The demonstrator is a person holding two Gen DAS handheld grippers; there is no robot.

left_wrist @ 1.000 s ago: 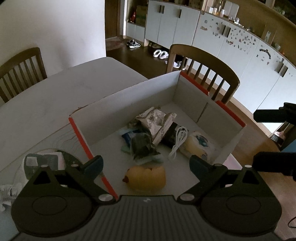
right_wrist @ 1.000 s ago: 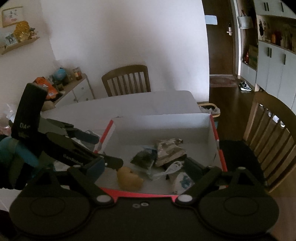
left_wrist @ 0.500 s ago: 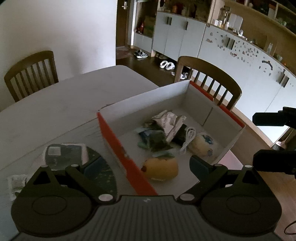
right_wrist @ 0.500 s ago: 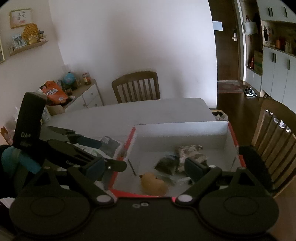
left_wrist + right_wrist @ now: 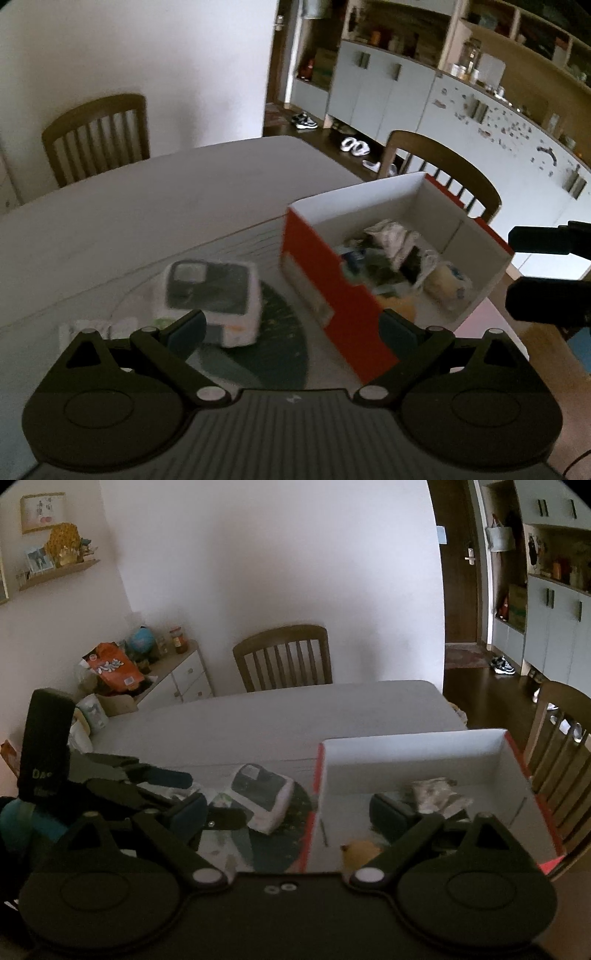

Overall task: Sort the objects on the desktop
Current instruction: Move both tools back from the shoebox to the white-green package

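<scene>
Now, starting at your left: your left gripper (image 5: 291, 326) hangs with its tongs spread wide and empty, and the white rectangular tissue pack with a dark printed top (image 5: 210, 295) lies on the pale table (image 5: 147, 221) just ahead of its left finger. The pack's long axis runs roughly away from you, so a small leftward shift would centre it. Further right stands the red-and-white cardboard box (image 5: 325, 291), already holding sorted items. Your right gripper (image 5: 288, 812), also parted and empty, hovers over the box edge, farther from the pack.

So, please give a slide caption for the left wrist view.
Open left tongs above a white packet beside the red box.
</scene>
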